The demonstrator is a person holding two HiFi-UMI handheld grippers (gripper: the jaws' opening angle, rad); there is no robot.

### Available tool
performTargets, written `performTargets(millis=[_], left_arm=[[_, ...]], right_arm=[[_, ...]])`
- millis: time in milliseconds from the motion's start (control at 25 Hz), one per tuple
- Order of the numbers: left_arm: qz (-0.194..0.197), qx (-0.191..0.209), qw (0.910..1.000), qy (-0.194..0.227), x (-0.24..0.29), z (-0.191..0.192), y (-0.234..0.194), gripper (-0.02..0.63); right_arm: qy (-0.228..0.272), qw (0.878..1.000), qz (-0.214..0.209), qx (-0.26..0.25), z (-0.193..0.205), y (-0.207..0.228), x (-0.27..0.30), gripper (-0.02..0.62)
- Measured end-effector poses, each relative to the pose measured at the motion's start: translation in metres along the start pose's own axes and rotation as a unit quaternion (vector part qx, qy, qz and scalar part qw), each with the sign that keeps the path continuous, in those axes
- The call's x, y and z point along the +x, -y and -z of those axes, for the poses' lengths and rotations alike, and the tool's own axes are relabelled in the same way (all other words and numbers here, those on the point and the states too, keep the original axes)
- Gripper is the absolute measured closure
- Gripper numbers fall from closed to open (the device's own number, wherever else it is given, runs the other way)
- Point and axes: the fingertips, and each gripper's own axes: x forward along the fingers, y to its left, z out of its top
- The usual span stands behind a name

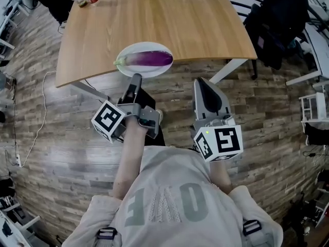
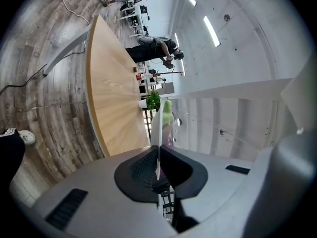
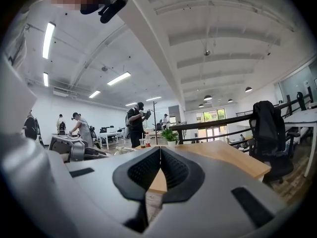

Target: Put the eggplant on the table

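Closest to the lens is my grey top (image 1: 169,199), both arms reaching out over the plank floor (image 1: 61,153). My left tongs (image 1: 135,80) are clamped on the near rim of a white plate (image 1: 152,71), which shows edge-on between the pads. On that plate lies the purple eggplant (image 1: 150,58), green stem pointing left. The plate sits at the near edge of the wooden surface (image 1: 154,19), partly overhanging it; whether it rests there I cannot tell. My right tongs (image 1: 202,85) are pressed together with nothing in them, apart from the plate.
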Motion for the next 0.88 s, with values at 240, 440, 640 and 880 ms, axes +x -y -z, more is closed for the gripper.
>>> performTargets(millis=[240,440,640,880], left_arm=[[0.008,0.005,0.9999,-0.006,0.043,-0.032,0.015,0.586],[0.004,0.007,0.9999,-0.010,0.071,-0.059,0.023,0.586],[0.008,0.009,0.9999,-0.008,0.093,-0.088,0.029,0.586],[0.013,0.015,0.9998,-0.006,0.119,-0.114,0.032,0.586]], right_arm=[[0.006,1.000,-0.005,-0.003,-0.018,-0.002,0.056,0.577],[0.001,1.000,-0.004,0.001,-0.030,-0.002,0.097,0.577],[0.000,1.000,-0.003,0.010,-0.037,-0.007,0.134,0.576],[-0.008,1.000,-0.007,0.012,-0.037,-0.010,0.176,0.576]])
